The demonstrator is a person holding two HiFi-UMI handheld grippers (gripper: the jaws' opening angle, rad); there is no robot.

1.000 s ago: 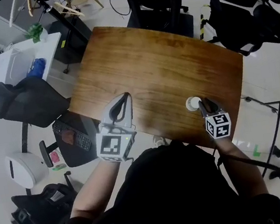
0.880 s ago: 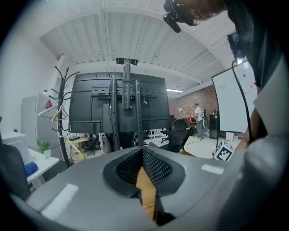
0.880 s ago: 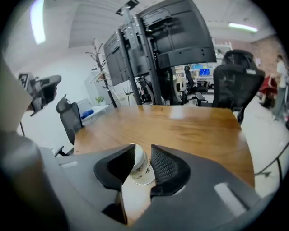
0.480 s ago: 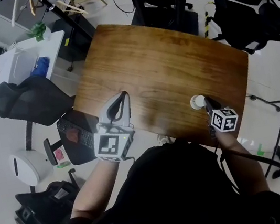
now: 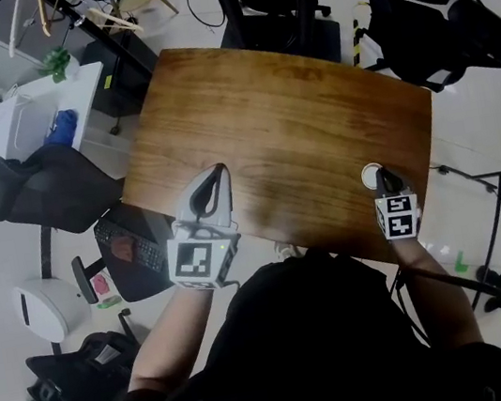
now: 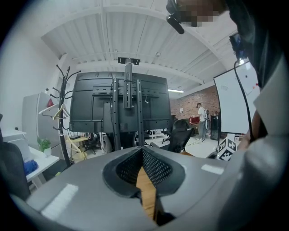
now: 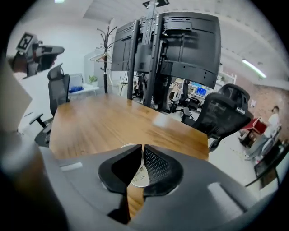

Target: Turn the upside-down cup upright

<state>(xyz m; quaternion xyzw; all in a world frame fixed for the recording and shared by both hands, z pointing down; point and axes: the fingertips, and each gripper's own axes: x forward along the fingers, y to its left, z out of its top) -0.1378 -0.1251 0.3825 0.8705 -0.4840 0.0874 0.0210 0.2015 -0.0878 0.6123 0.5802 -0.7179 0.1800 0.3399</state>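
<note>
We find a small white round cup [image 5: 372,174] on the brown wooden table [image 5: 283,113]. It stands near the right end of the edge closest to the person and just inside that edge. From the head view we cannot tell whether its mouth or its base faces up.

The right gripper [image 5: 381,176] points down at the cup from the person's side. In the right gripper view its jaws are closing and stand almost together. The cup [image 7: 140,177] shows white in the narrow slit between the tips of this gripper [image 7: 141,149], with a thin part of the cup pinched between the two pads. Its marker cube [image 5: 398,216] sits just past the table edge.

The left gripper [image 5: 218,170] hangs over the near left part of the table, well apart from the cup. In the left gripper view the tips of this gripper [image 6: 142,151] are pressed together. Nothing is between them, and only bare wood [image 6: 146,189] shows below where they meet. Its marker cube [image 5: 199,260] lies beyond the table edge, above the person's black top [image 5: 313,346].

A black office chair [image 5: 48,186] and a white side table [image 5: 27,118] stand on the floor to the left.
</note>
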